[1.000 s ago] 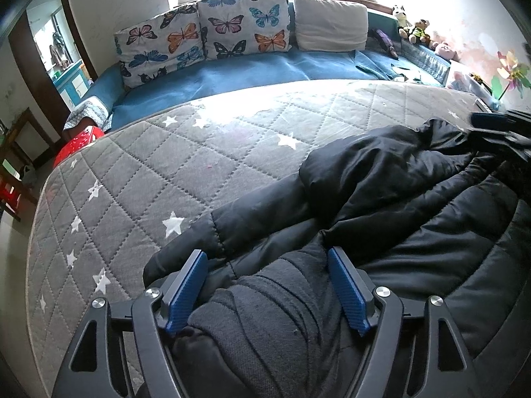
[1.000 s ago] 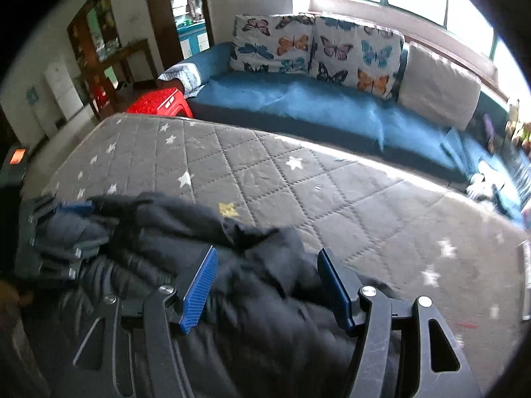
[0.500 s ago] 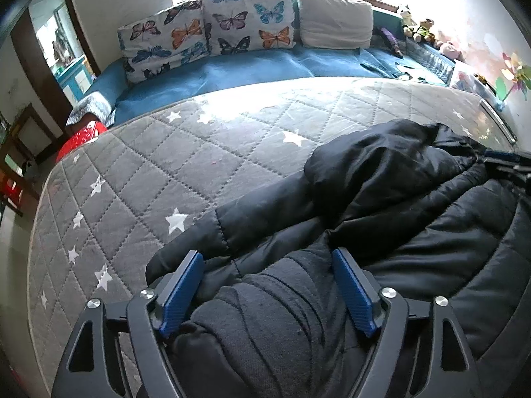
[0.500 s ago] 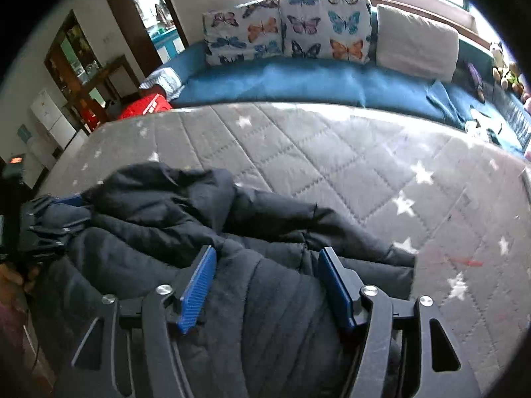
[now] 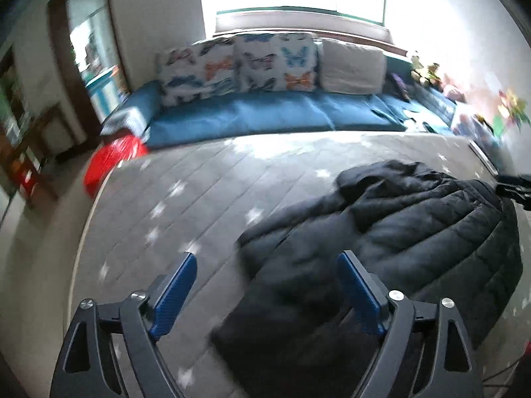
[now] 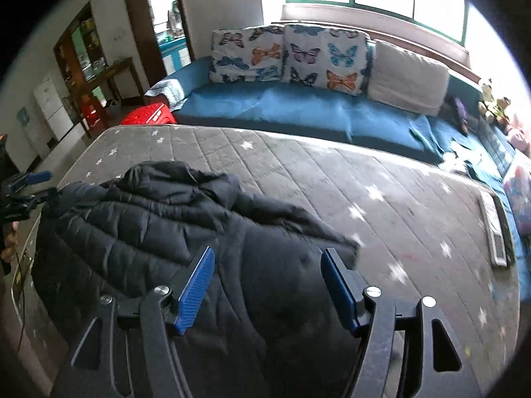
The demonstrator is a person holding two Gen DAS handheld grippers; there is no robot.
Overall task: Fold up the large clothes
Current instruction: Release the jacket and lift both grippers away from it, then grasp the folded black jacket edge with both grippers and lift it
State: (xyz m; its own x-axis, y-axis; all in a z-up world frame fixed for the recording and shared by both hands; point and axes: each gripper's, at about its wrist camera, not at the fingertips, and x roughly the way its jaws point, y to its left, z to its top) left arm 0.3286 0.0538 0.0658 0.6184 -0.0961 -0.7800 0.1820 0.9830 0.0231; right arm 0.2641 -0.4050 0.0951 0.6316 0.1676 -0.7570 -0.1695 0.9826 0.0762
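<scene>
A black puffer jacket (image 5: 415, 232) lies bunched on the grey star-quilted mattress (image 5: 205, 179); it also shows in the right wrist view (image 6: 149, 229). My left gripper (image 5: 267, 285) is open and empty, raised above the jacket's near left end. My right gripper (image 6: 267, 278) is open and empty, held above the jacket's near right part. The left gripper also shows at the left edge of the right wrist view (image 6: 23, 185). The right gripper shows at the right edge of the left wrist view (image 5: 514, 185).
A blue sofa (image 6: 298, 106) with butterfly cushions (image 6: 288, 56) and a beige cushion (image 6: 408, 79) runs along the mattress's far side. A red plastic stool (image 6: 149, 114) stands at the far left corner. A flat remote-like object (image 6: 496, 229) lies on the mattress at right.
Both grippers have lifted up and back away from the jacket. The dark fabric that lay between the left jaws is no longer there. The left view is blurred by motion.
</scene>
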